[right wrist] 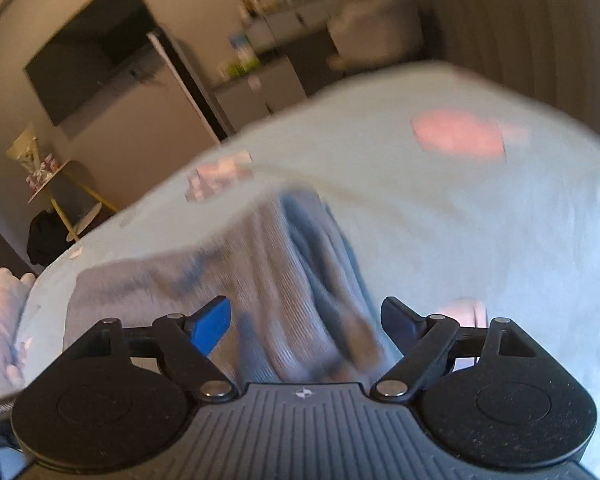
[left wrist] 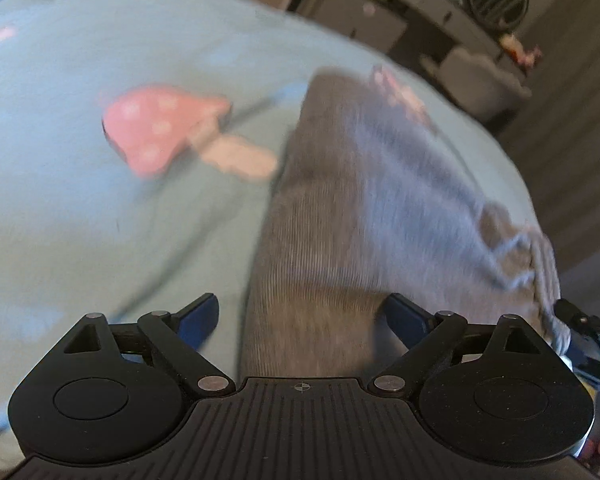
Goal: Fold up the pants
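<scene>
Grey ribbed pants (left wrist: 340,200) lie in a long folded strip on a light blue bed sheet (left wrist: 80,220) printed with pink mushrooms. My left gripper (left wrist: 306,316) hangs over the near end of the strip. Its blue fingers (left wrist: 204,316) are spread wide, and the cloth lies between them without being pinched. In the right wrist view the pants (right wrist: 284,280) are bunched, with darker folds. The right gripper (right wrist: 308,322) stands open astride them, its pads clear of the fabric. Both views are blurred. Part of the right gripper (left wrist: 588,336) shows at the left wrist view's right edge.
The bed edge curves close behind the pants. Beyond it are grey drawers (left wrist: 380,28) cluttered with small items, a wall-mounted dark screen (right wrist: 92,52) and a yellow-legged side table (right wrist: 60,188). A pale bundle of cloth (right wrist: 0,320) sits at the left of the bed.
</scene>
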A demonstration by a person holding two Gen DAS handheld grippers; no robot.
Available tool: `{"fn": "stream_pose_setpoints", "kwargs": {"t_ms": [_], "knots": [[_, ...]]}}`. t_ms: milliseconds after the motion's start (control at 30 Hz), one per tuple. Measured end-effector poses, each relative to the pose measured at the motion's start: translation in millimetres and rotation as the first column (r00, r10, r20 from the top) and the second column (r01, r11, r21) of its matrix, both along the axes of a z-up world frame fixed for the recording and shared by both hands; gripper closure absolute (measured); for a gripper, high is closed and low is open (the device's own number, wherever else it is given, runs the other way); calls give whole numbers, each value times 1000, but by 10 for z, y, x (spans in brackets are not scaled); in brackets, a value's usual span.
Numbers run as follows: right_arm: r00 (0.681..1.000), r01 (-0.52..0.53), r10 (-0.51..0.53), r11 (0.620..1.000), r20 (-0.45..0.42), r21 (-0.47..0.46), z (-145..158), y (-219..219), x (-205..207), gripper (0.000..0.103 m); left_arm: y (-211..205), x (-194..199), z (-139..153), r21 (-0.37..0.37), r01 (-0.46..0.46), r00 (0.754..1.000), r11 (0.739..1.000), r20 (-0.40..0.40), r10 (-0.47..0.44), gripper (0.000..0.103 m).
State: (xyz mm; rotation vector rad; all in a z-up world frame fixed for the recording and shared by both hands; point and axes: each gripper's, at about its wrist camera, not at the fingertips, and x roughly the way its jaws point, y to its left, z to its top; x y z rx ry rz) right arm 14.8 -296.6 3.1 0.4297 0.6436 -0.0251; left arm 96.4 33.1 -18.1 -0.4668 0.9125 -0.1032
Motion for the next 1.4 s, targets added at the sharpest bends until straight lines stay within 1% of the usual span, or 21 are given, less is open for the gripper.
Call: {"fn": "stream_pose_setpoints", "kwargs": {"t_ms": [100,167,200,233,267,300,400,467,567,600,633,700,767,833,933,1000,1033,1100,1233,1333,1400], "knots": [[994,4,5,997,110,-83,243,137,16,20,-74,15,223,47,-20,993,999,116,14,8],[987,-42,61,991,146,-129,354,277,113,25,-177,100,327,81,-12,986,997,167,-2,7],[984,-82,106,983,142,-166,376,386,177,34,-254,175,367,108,-9,983,994,181,-11,6],[981,-115,143,972,130,-203,379,487,235,47,-316,249,387,128,-2,982,992,187,-22,6],[977,-150,182,957,111,-248,366,593,296,52,-379,337,384,149,13,981,989,187,-41,6],[975,-177,208,942,81,-287,339,687,357,56,-439,437,355,172,24,984,985,169,-54,6],[974,-221,227,913,-22,-343,168,812,525,56,-519,681,162,239,9,998,971,62,-24,4],[972,-236,219,907,-88,-348,51,796,591,57,-436,770,-15,194,5,1000,981,1,-5,1],[971,-240,231,937,-64,-252,102,628,515,59,-196,780,-217,30,-38,996,999,-79,41,0],[972,-235,229,950,-55,-206,136,531,467,53,-142,740,-215,7,-45,996,999,-81,45,0],[975,-224,221,960,-37,-170,186,425,453,40,-98,685,-194,1,-49,996,999,-77,49,0],[980,-195,198,971,4,-136,260,230,343,18,-51,558,-149,-12,-35,997,999,-68,34,1],[982,-191,191,976,-11,-106,256,46,303,17,-24,466,-154,-41,3,996,999,-90,-7,1],[979,-192,189,981,-70,-30,141,-148,348,17,-11,404,-187,-92,54,992,994,-107,-64,1],[967,-162,191,971,-170,175,-185,-448,485,17,-36,393,-240,-103,100,988,990,-110,-111,1],[962,-131,193,946,-191,297,-363,-566,525,17,-36,466,-282,-130,123,983,984,-119,-139,0],[962,-126,196,935,-188,332,-419,-594,538,17,-35,514,-297,-136,126,981,983,-128,-144,0],[962,-120,200,923,-189,366,-505,-611,575,17,-36,558,-314,-138,142,978,980,-131,-161,0],[953,-92,218,868,-209,488,-692,-678,736,15,-139,707,-285,-103,211,967,972,-122,-223,0],[941,-126,268,846,-209,517,-740,-647,898,7,-192,780,-299,-81,243,963,967,-99,-251,0],[932,-151,292,851,-214,502,-739,-573,1003,7,-208,814,-308,-75,256,962,964,-76,-262,0]]}}
